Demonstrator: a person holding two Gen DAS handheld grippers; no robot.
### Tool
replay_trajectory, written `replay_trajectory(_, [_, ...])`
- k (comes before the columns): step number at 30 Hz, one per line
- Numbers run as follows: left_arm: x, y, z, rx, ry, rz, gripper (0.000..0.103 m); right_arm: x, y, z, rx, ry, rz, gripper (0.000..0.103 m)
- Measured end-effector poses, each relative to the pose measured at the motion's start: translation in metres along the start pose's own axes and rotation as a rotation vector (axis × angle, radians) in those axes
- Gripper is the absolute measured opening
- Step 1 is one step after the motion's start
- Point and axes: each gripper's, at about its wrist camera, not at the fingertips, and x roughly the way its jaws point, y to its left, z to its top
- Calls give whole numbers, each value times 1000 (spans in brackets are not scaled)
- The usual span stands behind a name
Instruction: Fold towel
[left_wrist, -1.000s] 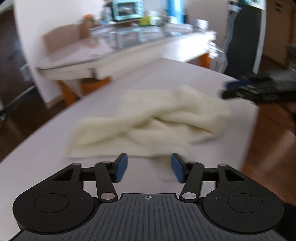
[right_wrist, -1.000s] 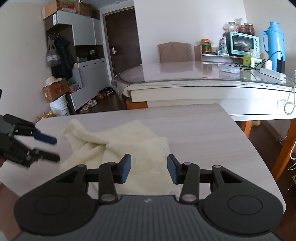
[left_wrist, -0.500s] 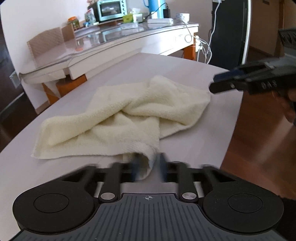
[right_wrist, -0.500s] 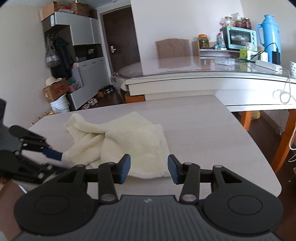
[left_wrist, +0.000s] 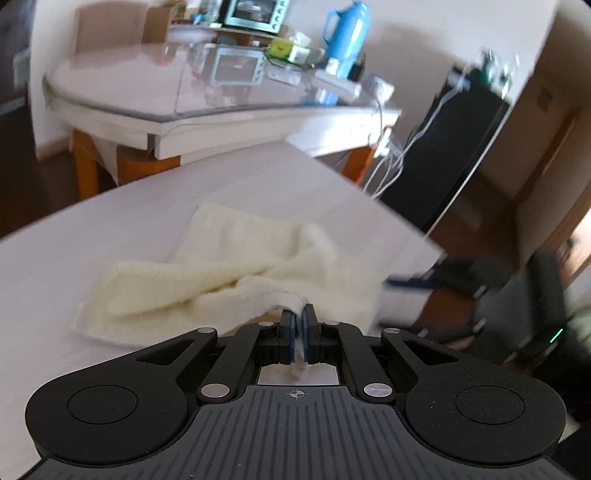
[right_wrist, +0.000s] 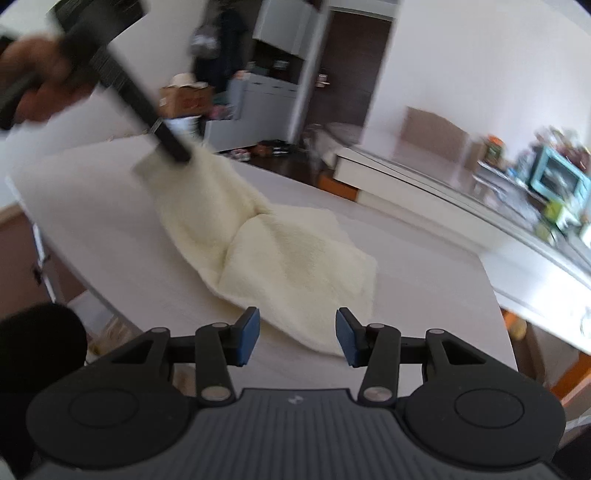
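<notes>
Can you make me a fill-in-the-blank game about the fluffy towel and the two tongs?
1. The left tongs are shut on a corner of the ____.
2. The towel lies crumpled on a ____.
3. The right tongs are ____, with nothing pinched.
4. The kettle on the far table is ____.

Missing words: towel; table; open; blue

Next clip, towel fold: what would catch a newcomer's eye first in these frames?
The cream towel, rumpled on the pale table, draws the eye first. The left gripper is shut on one corner and lifts it off the surface, while the right gripper hovers open at the towel's near edge. Behind, a second table carries a turquoise toaster oven and a blue thermos.
</notes>
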Motion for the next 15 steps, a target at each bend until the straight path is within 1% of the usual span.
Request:
replay_trajectory(4, [-13,6,-4,-63,21,-16,4,9,13,2,-65,12,24,49])
replay_trajectory(6, [-16,6,-15,-72,48,-1,4,12,18,2,-79,16,25,49])
replay_trajectory(9, [-18,6,-40,-87,92,29,4,9,14,3,-25,27,91,49])
replay_trajectory(12, [-16,7,-65,-94,135,61,4,2,9,4,39,17,165,52])
replay_trajectory(14, [-15,10,-78,-97,161,96,5,-1,6,6,63,1,182,56])
replay_trajectory(15, [-15,12,-84,-104,171,110,5,-1,3,8,74,-7,180,60])
